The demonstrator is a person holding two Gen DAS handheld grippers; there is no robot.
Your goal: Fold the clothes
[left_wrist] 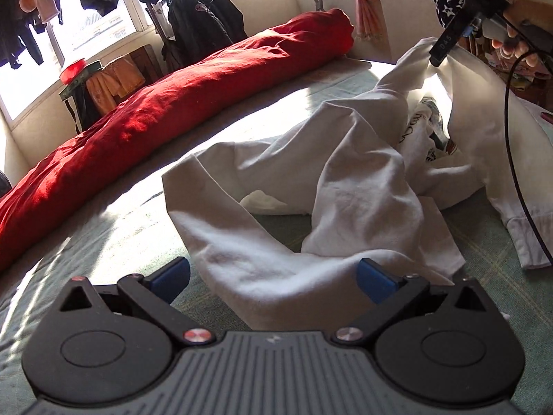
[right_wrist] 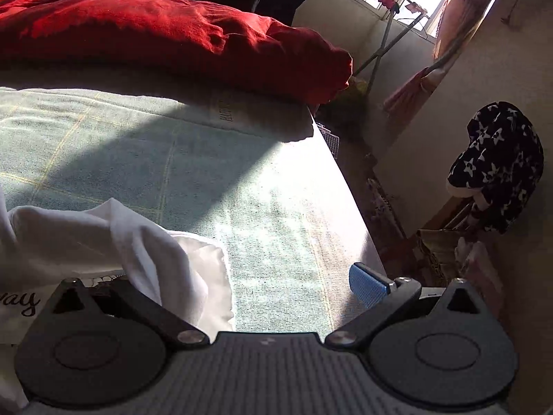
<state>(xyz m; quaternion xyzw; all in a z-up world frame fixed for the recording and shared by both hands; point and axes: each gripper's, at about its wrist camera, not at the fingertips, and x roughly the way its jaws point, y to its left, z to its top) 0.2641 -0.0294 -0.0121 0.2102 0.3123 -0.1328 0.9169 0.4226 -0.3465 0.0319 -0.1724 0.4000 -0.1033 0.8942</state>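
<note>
A crumpled white shirt (left_wrist: 345, 180) lies on a bed (left_wrist: 131, 218) covered with a pale green checked sheet, in strong sunlight with a band of shadow across it. In the left wrist view the left gripper (left_wrist: 273, 278) sits low over the near part of the shirt, its jaws spread wide with the blue pads on either side of a white fold that runs between them; the pads do not press the cloth. Farther off and to the right, the right gripper (left_wrist: 437, 57) is seen from outside, a black finger marked with letters touching a raised peak of the shirt, with a hand (left_wrist: 518, 31) behind it and a black cable (left_wrist: 511, 145) hanging down over the cloth. A printed design shows in the shirt's inner folds. In the right wrist view the right gripper (right_wrist: 276, 276) has its jaws spread: the right blue pad (right_wrist: 368, 285) stands free over the sheet, while the left finger is hidden under white cloth draped over it, so whether that finger grips anything cannot be told. Script lettering shows on the cloth at the lower left. A long red blanket (left_wrist: 166, 103) lies rolled along the far side of the bed. A dark star-patterned cloth (right_wrist: 497, 162) hangs beyond the bed's right edge.
</note>
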